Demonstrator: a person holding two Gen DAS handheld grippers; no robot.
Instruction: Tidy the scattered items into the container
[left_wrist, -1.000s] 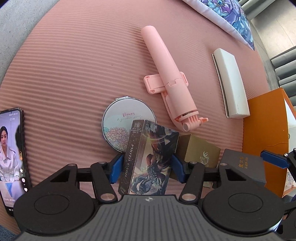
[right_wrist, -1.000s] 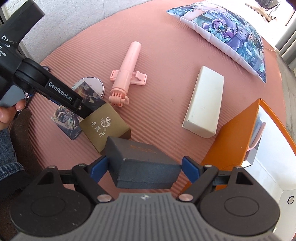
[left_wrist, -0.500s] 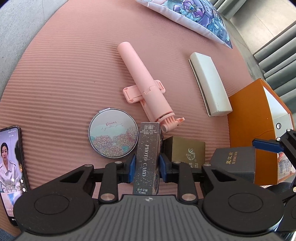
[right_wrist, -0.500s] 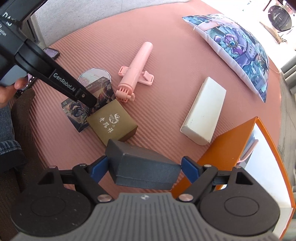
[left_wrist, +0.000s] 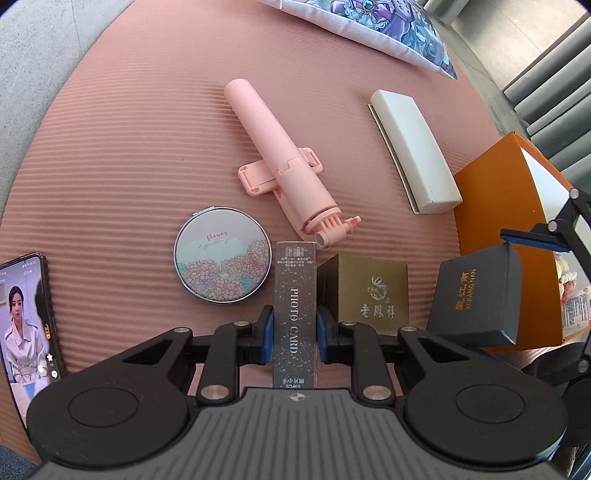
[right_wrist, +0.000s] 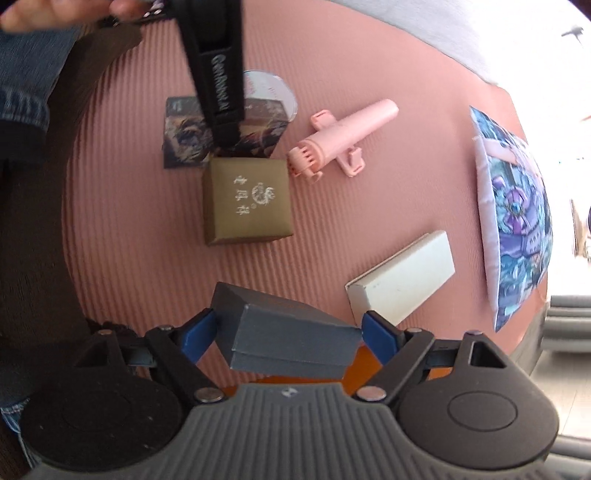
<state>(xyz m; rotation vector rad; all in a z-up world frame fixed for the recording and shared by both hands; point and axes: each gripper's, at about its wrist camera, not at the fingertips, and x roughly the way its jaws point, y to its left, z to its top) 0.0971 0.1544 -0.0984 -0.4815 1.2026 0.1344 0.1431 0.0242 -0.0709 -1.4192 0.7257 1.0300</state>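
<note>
On pink mat (left_wrist: 122, 140): left gripper (left_wrist: 294, 332) fingers pinching photo card box (left_wrist: 294, 314) by its narrow sides, box upright on edge between round mirror (left_wrist: 222, 259) and gold box (left_wrist: 367, 291). Right gripper (right_wrist: 288, 332) fingers clamped on dark box (right_wrist: 291, 338), lifted off mat, beside orange container (left_wrist: 491, 206). Pink selfie stick (left_wrist: 284, 170), white case (left_wrist: 413, 151), phone (left_wrist: 26, 325) lying on mat.

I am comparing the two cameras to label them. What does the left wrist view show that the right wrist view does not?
Only the left wrist view shows the phone, the orange container clearly, and the words on the photo card box. Only the right wrist view shows the person's hand and a loose card on the mat. Both show the gold box, pink selfie stick, white case, round mirror, pillow and dark box.
</note>
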